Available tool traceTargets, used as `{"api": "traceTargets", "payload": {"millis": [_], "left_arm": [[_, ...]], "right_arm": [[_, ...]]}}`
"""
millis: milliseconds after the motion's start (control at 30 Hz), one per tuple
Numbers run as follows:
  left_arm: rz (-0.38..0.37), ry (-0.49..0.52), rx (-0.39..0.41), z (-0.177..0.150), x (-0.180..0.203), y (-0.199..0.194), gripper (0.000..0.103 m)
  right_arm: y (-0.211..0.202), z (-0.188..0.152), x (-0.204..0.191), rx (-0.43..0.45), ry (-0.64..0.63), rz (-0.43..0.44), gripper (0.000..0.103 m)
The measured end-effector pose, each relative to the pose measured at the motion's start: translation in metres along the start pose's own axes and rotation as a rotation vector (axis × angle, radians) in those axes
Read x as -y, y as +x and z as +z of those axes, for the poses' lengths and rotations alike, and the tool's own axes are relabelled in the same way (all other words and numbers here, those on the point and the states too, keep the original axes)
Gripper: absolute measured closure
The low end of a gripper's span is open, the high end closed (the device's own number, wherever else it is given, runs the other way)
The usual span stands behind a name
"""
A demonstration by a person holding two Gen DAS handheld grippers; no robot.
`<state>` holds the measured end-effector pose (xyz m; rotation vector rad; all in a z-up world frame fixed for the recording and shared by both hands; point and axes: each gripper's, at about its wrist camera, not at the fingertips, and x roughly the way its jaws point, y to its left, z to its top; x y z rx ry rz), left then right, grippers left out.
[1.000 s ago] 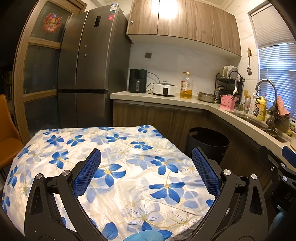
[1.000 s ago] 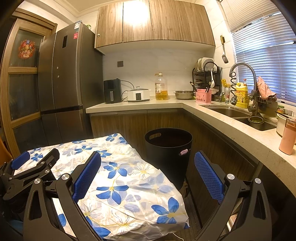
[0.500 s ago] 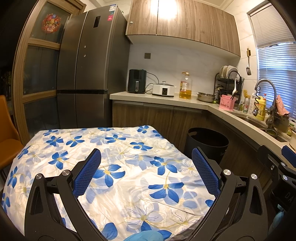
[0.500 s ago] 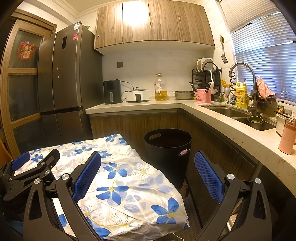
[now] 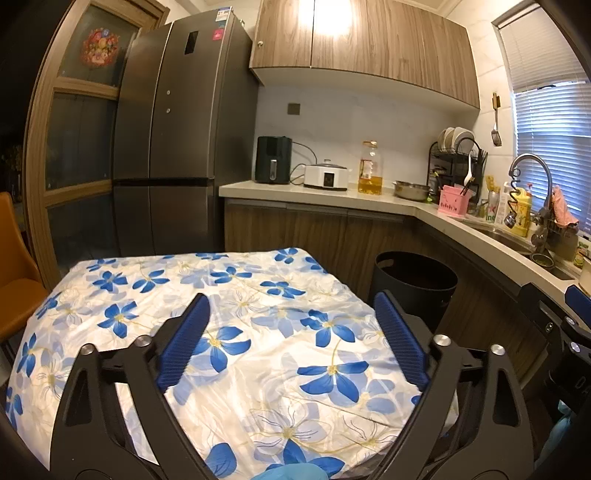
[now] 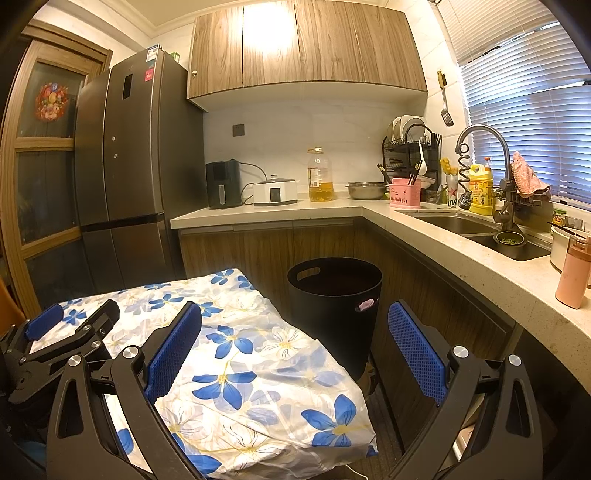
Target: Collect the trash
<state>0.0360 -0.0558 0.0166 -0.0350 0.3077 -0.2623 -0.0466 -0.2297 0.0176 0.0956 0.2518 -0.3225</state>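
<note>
Both tools — left tool (image 5: 291,336) and right tool (image 6: 295,350) — stay spread, empty; nothing shifts, no trash visible on your desk (image 5: 258,295).

A glossy, creased floral cloth (image 5: 258,332) covers the bench. The tongs (image 5: 291,339) are matt black plastic with knobbly blue rubber pads (image 5: 184,343). The bin (image 6: 334,306) is matt black plastic, the fridge (image 6: 122,177) brushed metal, the cupboards (image 6: 303,44) wood-grained, the worktop (image 6: 461,251) speckled stone.

text: none legible | fridge stickers (image 5: 218,34), oil bottle label (image 6: 314,176): too small to read
</note>
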Motion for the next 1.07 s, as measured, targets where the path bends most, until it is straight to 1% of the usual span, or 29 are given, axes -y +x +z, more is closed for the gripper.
{"api": "traceTargets", "payload": {"millis": [33, 100, 600, 800, 867, 933, 1067], "left_arm": [[-0.004, -0.002, -0.005, 0.0, -0.001, 0.001, 0.022], [-0.005, -0.002, -0.004, 0.0, -0.002, 0.001, 0.023], [-0.001, 0.007, 0.005, -0.001, 0.0, 0.001, 0.023], [0.001, 0.007, 0.008, -0.001, 0.0, 0.001, 0.023], [0.013, 0.009, 0.009, -0.002, -0.001, 0.002, 0.02], [0.025, 0.005, 0.012, -0.002, -0.002, 0.003, 0.014], [0.033, -0.008, 0.015, -0.001, -0.006, 0.003, 0.013]], "right_arm": [[0.0, 0.0, 0.0, 0.001, 0.0, -0.002, 0.006], [0.0, 0.001, -0.001, 0.0, 0.002, -0.002, 0.006], [0.0, 0.003, -0.001, 0.005, 0.003, -0.004, 0.006], [-0.002, 0.009, -0.002, 0.009, 0.009, -0.008, 0.006], [-0.001, 0.01, -0.004, 0.009, 0.01, -0.009, 0.006], [-0.001, 0.01, -0.005, 0.01, 0.012, -0.011, 0.006], [-0.002, 0.008, -0.004, 0.011, 0.02, -0.015, 0.006]]}}
